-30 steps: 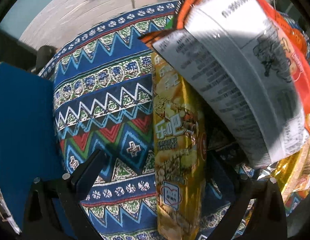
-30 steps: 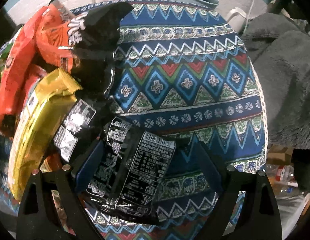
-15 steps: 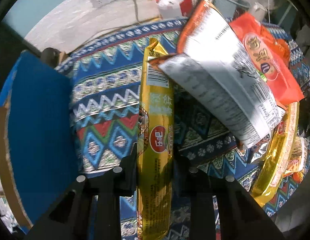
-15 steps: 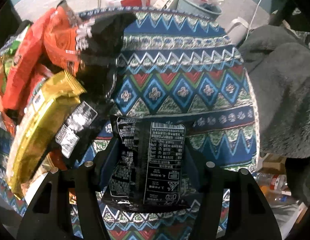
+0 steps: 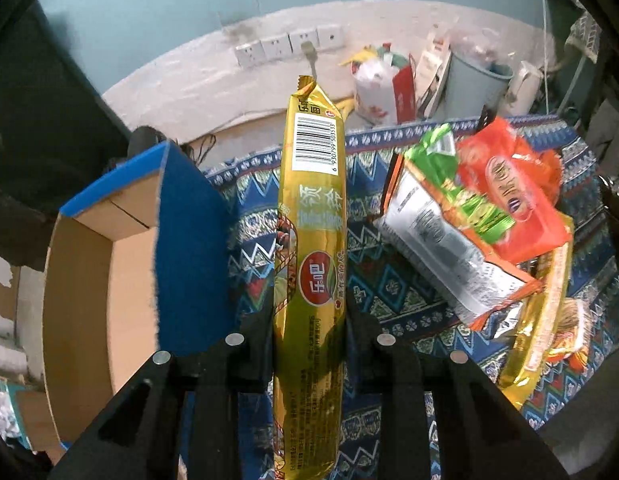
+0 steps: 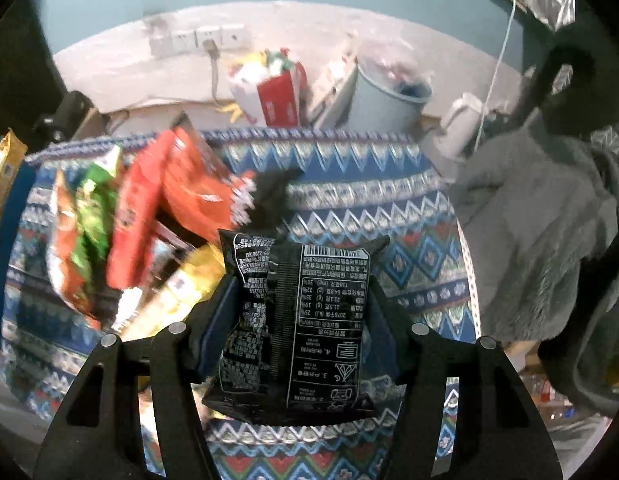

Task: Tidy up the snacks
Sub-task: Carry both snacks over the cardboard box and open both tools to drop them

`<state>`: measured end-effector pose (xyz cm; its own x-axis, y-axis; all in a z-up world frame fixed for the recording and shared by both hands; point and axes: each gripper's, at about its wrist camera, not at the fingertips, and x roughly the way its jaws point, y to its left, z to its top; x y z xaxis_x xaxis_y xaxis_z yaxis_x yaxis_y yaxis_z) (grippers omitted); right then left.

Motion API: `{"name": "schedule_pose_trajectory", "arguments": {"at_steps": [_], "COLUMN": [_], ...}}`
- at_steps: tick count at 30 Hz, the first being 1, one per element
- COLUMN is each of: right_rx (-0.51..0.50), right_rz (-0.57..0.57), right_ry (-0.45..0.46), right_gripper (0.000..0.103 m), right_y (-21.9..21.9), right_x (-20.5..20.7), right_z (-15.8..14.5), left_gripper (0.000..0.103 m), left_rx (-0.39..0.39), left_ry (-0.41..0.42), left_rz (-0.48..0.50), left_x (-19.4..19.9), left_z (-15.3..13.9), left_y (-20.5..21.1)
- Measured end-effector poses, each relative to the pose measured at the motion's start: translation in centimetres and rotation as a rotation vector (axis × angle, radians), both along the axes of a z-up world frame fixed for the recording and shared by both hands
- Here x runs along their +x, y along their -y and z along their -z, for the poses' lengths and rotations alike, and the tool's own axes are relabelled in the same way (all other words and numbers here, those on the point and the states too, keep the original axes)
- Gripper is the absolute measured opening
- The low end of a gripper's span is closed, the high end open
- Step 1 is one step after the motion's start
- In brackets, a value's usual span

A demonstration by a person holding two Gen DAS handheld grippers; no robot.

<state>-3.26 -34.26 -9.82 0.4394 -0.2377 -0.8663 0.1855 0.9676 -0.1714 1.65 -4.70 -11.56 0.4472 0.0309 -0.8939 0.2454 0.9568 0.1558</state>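
Two packets are in your grip at once. Your left gripper [image 5: 309, 320] is clamped on the long gold snack tube [image 5: 311, 240], its fingers pressing both sides at about the tube's middle; the tube runs straight ahead along the fingers, barcode end farthest from you, and it is lifted clear of the patterned tablecloth [image 5: 389, 296]. Just left of that gripper stands the open cardboard box [image 5: 89, 280] with its blue flap. To the right, a heap of orange, green and silver snack bags [image 5: 469, 216] lies on the cloth.

Your right gripper [image 6: 299, 312] pinches the black snack bag [image 6: 297, 320] from both sides, the bag's printed back facing the camera and crumpled between the fingers, held above the cloth. The same heap of bags [image 6: 149, 220] sits to its left, blurred. A grey fleece blanket [image 6: 529, 248] lies off the table's right edge.
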Motion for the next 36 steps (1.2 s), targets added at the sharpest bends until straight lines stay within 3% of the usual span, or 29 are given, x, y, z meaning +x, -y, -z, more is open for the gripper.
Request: {"name": "schedule_pose_trajectory", "arguments": {"at_steps": [11,24,36], "right_rx": [0.049,0.112,0.148], "right_rz": [-0.085,-0.23,-0.385], "right_ry": [0.107,0.187,0.192], "right_gripper": [0.062,0.062,0.062], "right_y": [-4.9,-12.5,-21.8], "right_x": [1.7,4.0,6.3], "right_z": [-3.8,-7.3,-7.8], "left_gripper": [0.028,0.028,0.028], "left_rx": [-0.032,-0.098,-0.112], "left_ry": [0.092,0.123,0.143], "left_rz": [0.008,-0.048,-0.121], "left_x": [0.1,0.0,-0.3], "left_z": [-3.0,-5.8,-6.5], "left_y": [-2.6,-6.6,-11.8]}}
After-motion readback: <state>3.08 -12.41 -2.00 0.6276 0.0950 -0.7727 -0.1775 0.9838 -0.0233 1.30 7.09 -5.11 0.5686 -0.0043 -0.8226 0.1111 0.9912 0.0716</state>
